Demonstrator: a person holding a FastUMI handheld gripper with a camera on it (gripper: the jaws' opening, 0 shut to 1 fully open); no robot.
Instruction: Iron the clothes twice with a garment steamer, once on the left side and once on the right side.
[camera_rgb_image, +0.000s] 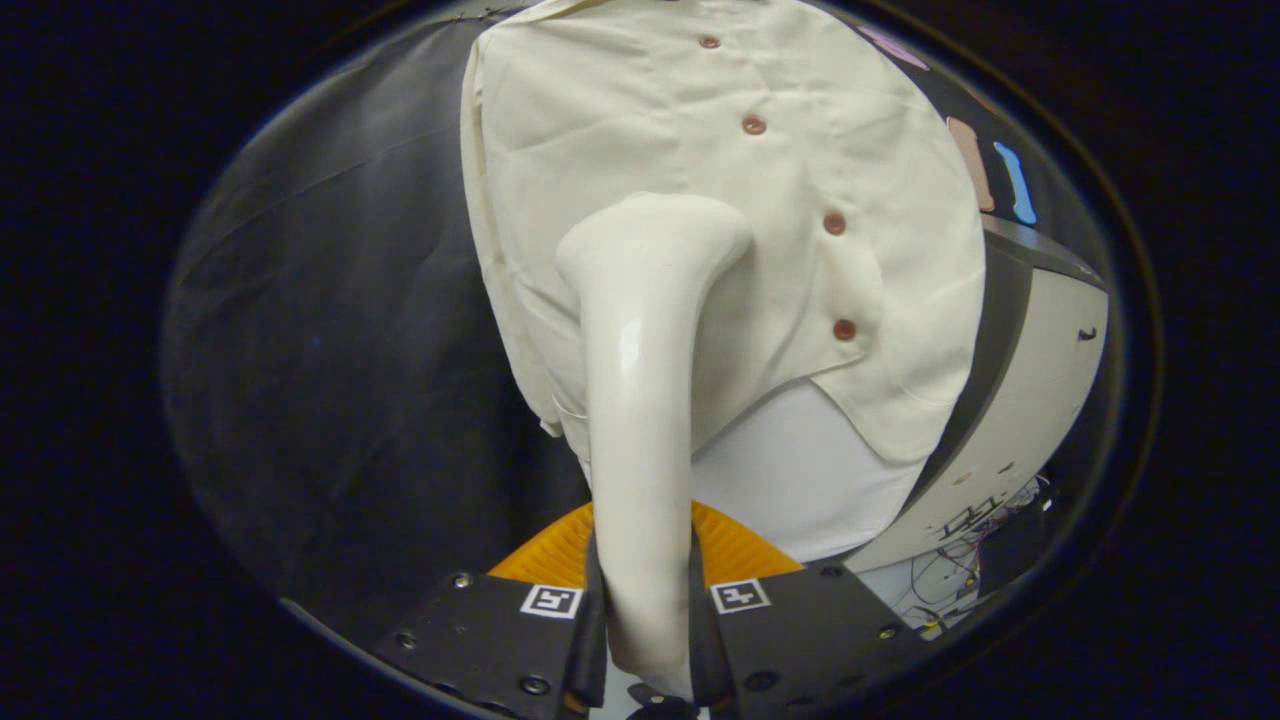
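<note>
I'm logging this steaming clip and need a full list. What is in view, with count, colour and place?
Garment steamer: one, cream, handle clamped between the fingers, head against the shirt.
Shirt: one, cream, hanging ahead of the steamer.
Buttons: four, reddish brown, in a line down the shirt front.
White panel: one, below the shirt hem.
Cabinet: one, off-white with a dark edge, beside the shirt.
Loose wires: several, at the cabinet's foot.
Black cloth wall: one, behind everything.
Gripper: one, shut on the steamer handle.
</note>
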